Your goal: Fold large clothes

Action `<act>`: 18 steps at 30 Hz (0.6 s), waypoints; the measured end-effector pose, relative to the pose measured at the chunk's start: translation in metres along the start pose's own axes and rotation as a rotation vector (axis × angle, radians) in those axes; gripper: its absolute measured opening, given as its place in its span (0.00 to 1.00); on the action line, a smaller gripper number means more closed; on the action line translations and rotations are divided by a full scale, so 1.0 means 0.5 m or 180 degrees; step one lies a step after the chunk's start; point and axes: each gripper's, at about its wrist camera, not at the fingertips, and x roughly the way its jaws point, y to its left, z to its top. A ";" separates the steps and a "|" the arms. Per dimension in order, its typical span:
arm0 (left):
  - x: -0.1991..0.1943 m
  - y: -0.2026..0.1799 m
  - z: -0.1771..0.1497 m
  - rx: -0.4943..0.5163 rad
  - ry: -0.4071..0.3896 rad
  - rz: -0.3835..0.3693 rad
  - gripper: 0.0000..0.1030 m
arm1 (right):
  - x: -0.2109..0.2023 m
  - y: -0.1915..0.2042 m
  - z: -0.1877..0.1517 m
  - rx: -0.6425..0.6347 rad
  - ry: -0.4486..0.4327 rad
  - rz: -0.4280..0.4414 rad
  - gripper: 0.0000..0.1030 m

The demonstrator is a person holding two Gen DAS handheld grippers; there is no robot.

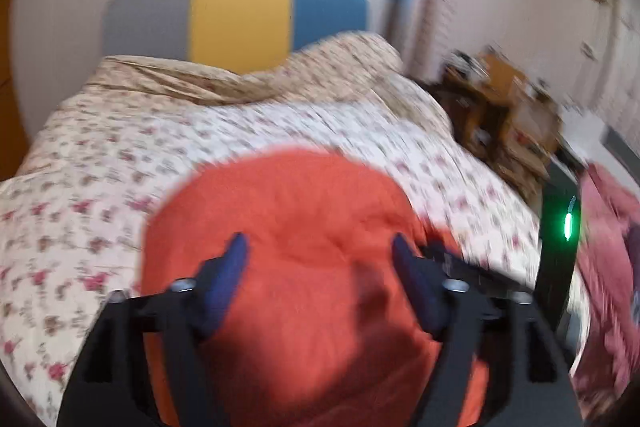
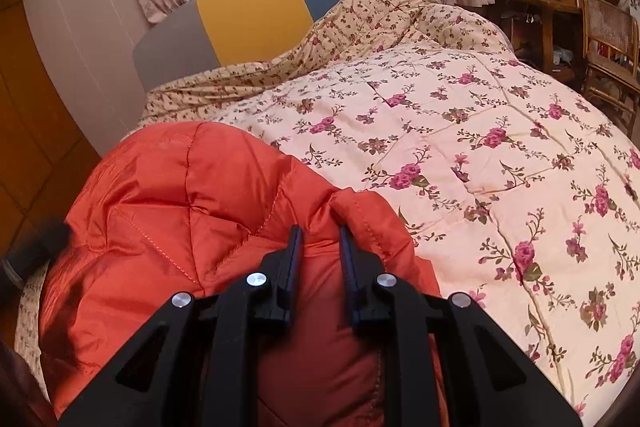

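An orange quilted puffer jacket (image 2: pixel 192 211) lies bunched on the near part of a bed with a floral quilt (image 2: pixel 460 147). It also shows in the blurred left wrist view (image 1: pixel 304 227). My left gripper (image 1: pixel 320 247) hovers over the jacket with its jaws wide apart and nothing between them. My right gripper (image 2: pixel 319 231) has its jaws close together, pinching a raised fold of the jacket's edge between the fingertips (image 2: pixel 297 239). The jacket's lower part is hidden under both grippers.
The bed has a grey, yellow and blue headboard (image 2: pixel 256 15) under a window. A rumpled second floral cover (image 2: pixel 360 19) lies at the head. A wooden desk (image 2: pixel 536 11) and wicker chair (image 2: pixel 608 39) stand to the right. A black device with a green light (image 1: pixel 568 223) is at the right.
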 end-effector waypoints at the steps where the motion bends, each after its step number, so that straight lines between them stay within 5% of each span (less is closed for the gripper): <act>1: -0.005 0.004 0.020 -0.0104 -0.0058 0.0194 0.76 | -0.003 0.001 0.000 0.0000 -0.0012 0.0005 0.17; 5: 0.057 0.032 0.040 -0.0291 0.0202 0.0665 0.76 | -0.014 0.003 -0.002 -0.0007 -0.0052 0.0015 0.17; 18: 0.121 0.050 -0.024 -0.0101 0.0007 0.0721 0.80 | -0.030 0.038 0.020 -0.0246 0.0120 -0.0099 0.21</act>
